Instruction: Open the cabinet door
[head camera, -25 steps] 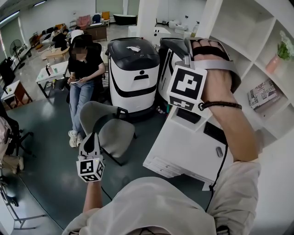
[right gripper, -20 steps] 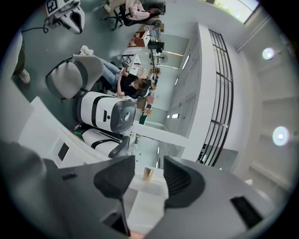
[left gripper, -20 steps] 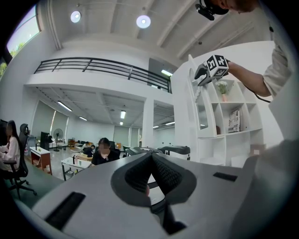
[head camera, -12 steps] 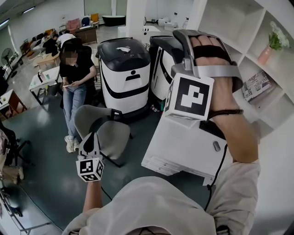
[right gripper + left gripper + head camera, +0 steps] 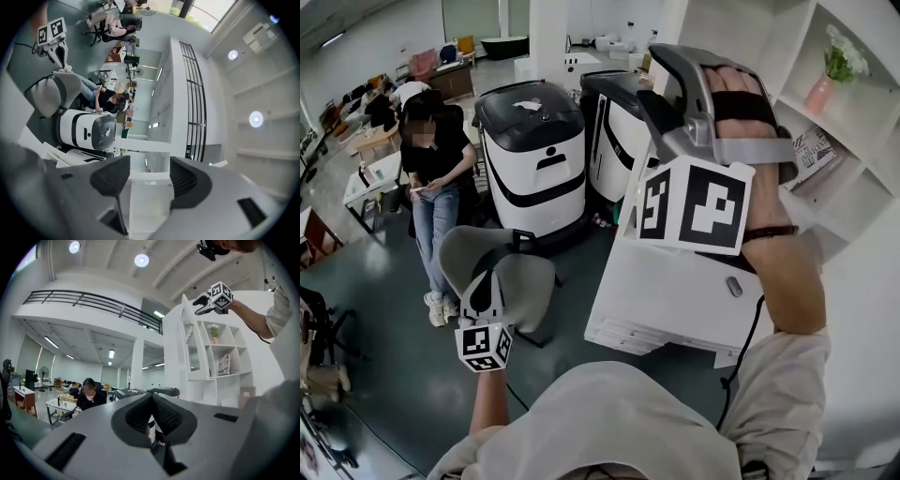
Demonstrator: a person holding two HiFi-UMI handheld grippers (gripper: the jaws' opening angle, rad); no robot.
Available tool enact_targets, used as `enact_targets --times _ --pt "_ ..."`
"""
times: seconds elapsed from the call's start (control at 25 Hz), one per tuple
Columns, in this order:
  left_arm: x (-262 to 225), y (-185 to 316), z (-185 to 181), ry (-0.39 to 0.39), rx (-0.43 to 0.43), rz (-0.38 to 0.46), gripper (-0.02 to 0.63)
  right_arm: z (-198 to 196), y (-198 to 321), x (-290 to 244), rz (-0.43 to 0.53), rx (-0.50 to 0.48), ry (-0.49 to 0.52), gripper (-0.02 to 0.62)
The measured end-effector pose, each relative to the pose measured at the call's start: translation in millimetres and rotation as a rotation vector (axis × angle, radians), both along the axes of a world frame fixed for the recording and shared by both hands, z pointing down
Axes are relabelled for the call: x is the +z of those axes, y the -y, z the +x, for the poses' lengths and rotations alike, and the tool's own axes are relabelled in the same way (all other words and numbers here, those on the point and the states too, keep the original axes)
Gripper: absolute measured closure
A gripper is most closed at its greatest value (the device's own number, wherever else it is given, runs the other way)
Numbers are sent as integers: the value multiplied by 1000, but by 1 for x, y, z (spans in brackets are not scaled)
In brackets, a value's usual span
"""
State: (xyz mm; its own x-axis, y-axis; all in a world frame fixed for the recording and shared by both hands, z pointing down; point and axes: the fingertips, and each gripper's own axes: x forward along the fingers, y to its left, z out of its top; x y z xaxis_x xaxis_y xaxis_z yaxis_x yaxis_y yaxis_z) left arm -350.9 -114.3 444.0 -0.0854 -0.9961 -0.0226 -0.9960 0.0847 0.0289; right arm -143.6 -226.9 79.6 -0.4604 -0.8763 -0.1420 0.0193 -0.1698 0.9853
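Step in hand, as I judge it: release. My right gripper (image 5: 149, 180) is raised beside the top of the door (image 5: 193, 341), which appears to stand swung out from the shelf (image 5: 220, 357). Its jaws have just been opening and now stand wide, with nothing between the pads. My left gripper (image 5: 151, 401) hangs low, jaws closed and empty. Next move: draw the right gripper clear without nudging the door.
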Motion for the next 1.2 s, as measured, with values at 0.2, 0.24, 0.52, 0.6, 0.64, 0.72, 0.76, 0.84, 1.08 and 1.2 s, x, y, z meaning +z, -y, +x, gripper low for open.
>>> enact_targets --times 0.2,0.24,0.52,0.6,0.64,0.72,0.76,0.84,1.08,1.2 --pt "-1 13 9 3 38 2 607 18 -3 -6 -8 -37 95 322" --pt "-2 17 11 5 47 3 607 23 -3 -7 -13 -43 118 324" --pt "-9 42 34 17 123 8 607 62 1 -9 -52 -26 222 325" --pt "-10 50 41 20 144 8 607 75 5 -7 -63 -12 248 325" --pt "-10 54 45 22 155 9 607 82 6 -5 -70 -4 262 325" --pt "-11 61 51 25 175 12 607 95 9 -3 -82 10 294 325" --pt "-12 64 53 27 184 13 607 102 11 -3 -87 17 312 325" --pt "-14 72 60 30 204 16 607 118 14 -1 -95 31 351 325" --pt "-23 94 81 45 260 30 607 167 28 13 -137 94 448 325" --pt "-26 105 91 52 285 36 607 189 32 26 -167 117 506 327"
